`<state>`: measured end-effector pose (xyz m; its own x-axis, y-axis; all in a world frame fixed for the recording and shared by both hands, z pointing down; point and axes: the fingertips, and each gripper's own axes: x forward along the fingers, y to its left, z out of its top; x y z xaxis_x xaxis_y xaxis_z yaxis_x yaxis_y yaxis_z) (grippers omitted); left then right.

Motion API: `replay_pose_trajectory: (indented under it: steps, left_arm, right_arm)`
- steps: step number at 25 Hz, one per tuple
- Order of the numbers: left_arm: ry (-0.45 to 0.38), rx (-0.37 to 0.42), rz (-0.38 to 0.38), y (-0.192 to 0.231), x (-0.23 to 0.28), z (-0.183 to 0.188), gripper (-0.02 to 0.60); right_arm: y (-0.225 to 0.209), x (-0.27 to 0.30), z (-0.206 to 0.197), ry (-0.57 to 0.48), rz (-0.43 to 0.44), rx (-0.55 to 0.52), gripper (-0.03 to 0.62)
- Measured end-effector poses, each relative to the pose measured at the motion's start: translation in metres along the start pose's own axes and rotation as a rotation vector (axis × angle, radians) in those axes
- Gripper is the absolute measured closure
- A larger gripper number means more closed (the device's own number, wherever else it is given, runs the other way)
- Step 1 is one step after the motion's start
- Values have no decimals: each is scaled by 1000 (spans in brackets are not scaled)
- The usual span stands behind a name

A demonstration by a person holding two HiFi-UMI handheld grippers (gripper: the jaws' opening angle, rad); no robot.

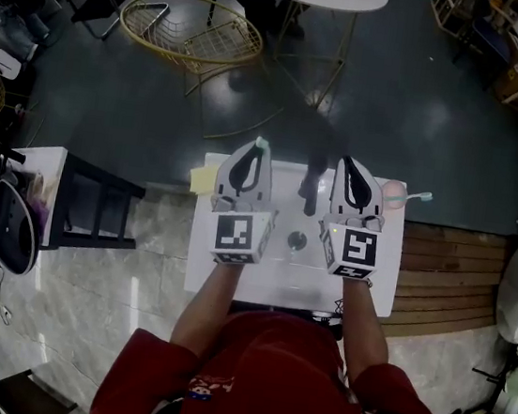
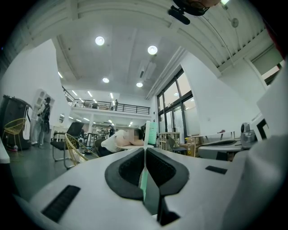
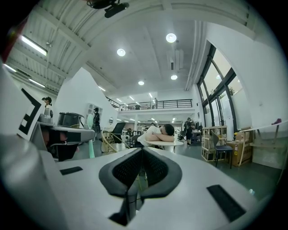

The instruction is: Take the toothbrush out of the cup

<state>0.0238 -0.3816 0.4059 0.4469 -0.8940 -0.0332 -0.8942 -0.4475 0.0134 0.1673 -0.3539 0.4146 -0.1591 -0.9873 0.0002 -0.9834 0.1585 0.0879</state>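
Mint-green toothbrush is clamped in L gripper. Handle runs btwn the two dark pads, and the bristle head sticks out past the jaw tips, upright in L gripper view. Jaws are closed tight on the handle w/ no gap beside it. In head view the brush tip pokes out just beyond L gripper, over the far-left edge of the white sink.

Brush is well apart from the pinkish cup, which sits at the sink's far-right side w/ a 2nd brush sticking out of it to the right.

R gripper has its jaws together at the tips w/ nothing btwn them. In head view R gripper is just left of the cup, not touching it as far as can be told.

Dark faucet stands btwn the two grippers, drain below it. Both grippers are side by side, level, and apart. Person in red shirt holds them.
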Motion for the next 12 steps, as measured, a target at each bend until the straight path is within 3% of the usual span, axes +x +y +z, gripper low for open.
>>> replay_pose_trajectory:
  steps: [12]
  left_arm:
    - [-23, -6, 0, -2, 1, 3, 543]
  right_arm:
    - [-1, 0, 1, 4, 4, -6, 566]
